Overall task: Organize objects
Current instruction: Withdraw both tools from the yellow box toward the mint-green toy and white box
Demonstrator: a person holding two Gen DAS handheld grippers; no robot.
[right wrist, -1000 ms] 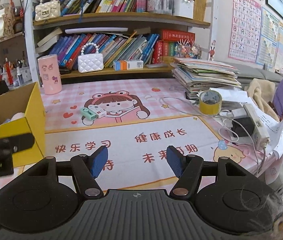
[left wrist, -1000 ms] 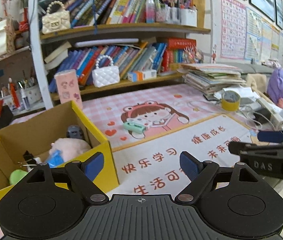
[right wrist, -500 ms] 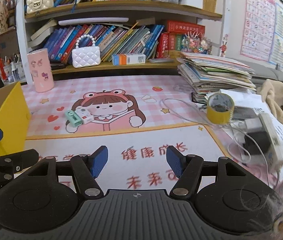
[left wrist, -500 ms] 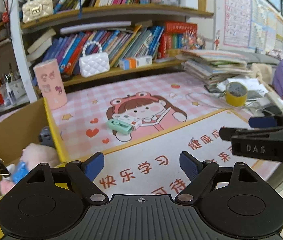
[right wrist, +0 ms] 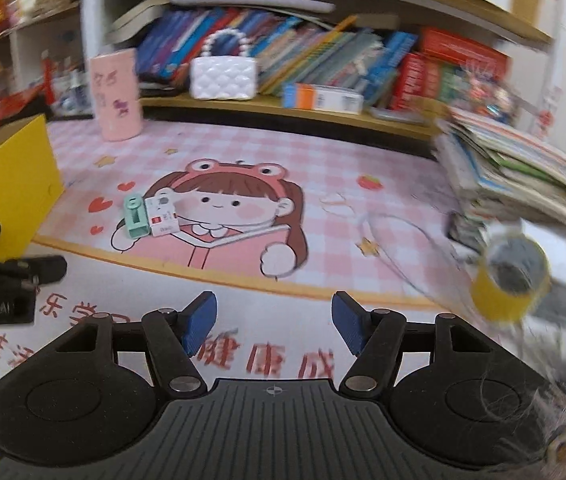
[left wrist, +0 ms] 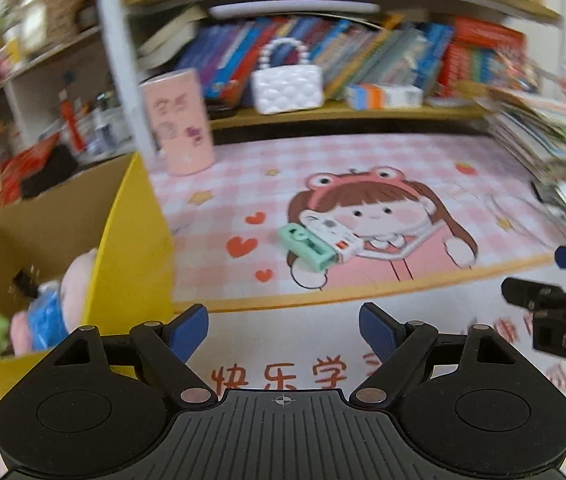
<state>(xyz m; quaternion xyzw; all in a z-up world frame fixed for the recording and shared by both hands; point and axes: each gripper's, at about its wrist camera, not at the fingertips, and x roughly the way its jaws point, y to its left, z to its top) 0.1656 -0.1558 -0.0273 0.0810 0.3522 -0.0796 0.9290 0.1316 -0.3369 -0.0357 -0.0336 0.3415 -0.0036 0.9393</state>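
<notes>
Green case [left wrist: 306,246] touches white case [left wrist: 333,233]

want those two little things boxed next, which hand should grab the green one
Left, probably. The green item lies nearer the left gripper, whose jaws stand open and empty, and the yellow box sits on that side.

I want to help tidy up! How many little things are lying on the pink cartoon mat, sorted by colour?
Mint green: 1, the small mint-green plastic block
White: 1, the small white plastic block with a red patch, touching the green one
Pink: 1, the tall pink cylinder with stickers, standing upright at the back
Total: 3
</notes>
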